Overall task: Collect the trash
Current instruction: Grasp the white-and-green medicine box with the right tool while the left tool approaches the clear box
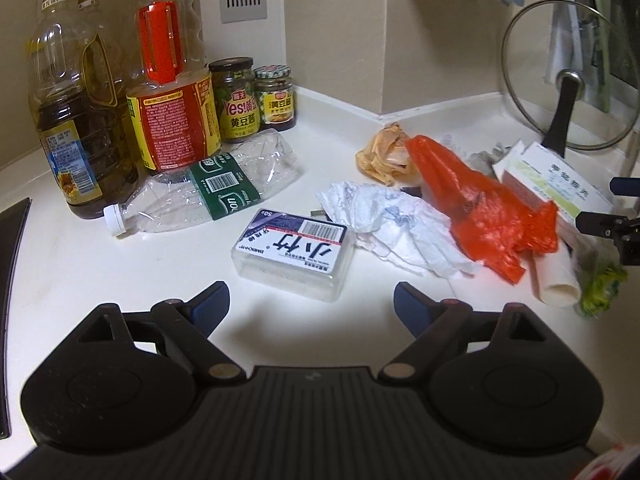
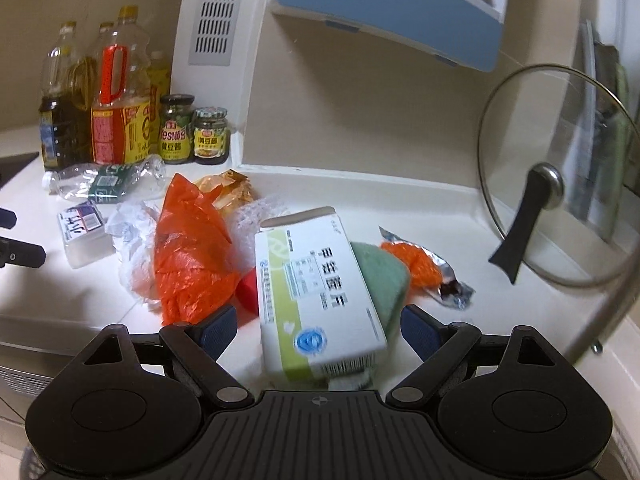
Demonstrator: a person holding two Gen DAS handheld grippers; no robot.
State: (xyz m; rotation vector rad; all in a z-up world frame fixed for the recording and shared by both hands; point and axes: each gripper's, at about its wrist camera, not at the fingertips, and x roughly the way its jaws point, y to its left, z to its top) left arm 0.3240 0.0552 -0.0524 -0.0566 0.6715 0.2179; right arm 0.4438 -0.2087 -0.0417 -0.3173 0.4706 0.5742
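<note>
Trash lies scattered on the white counter (image 1: 80, 264). A clear plastic box (image 1: 294, 254) with a barcode label sits just ahead of my left gripper (image 1: 312, 300), which is open with nothing between its fingers. Beyond it lie a crushed clear bottle (image 1: 208, 188), crumpled white tissue (image 1: 392, 224), an orange plastic bag (image 1: 480, 208) and a yellowish wrapper (image 1: 384, 152). My right gripper (image 2: 320, 320) is open around a white and green medicine box (image 2: 320, 292), its pads apart from the box. A green sponge (image 2: 384, 276) and a foil wrapper (image 2: 424, 268) lie beside the box.
Oil bottles (image 1: 80, 120) and two sauce jars (image 1: 240, 100) stand at the back left corner. A glass pot lid (image 2: 560, 184) leans against the right wall. A range hood (image 2: 392, 8) hangs above. A dark stove edge (image 1: 12, 264) borders the left.
</note>
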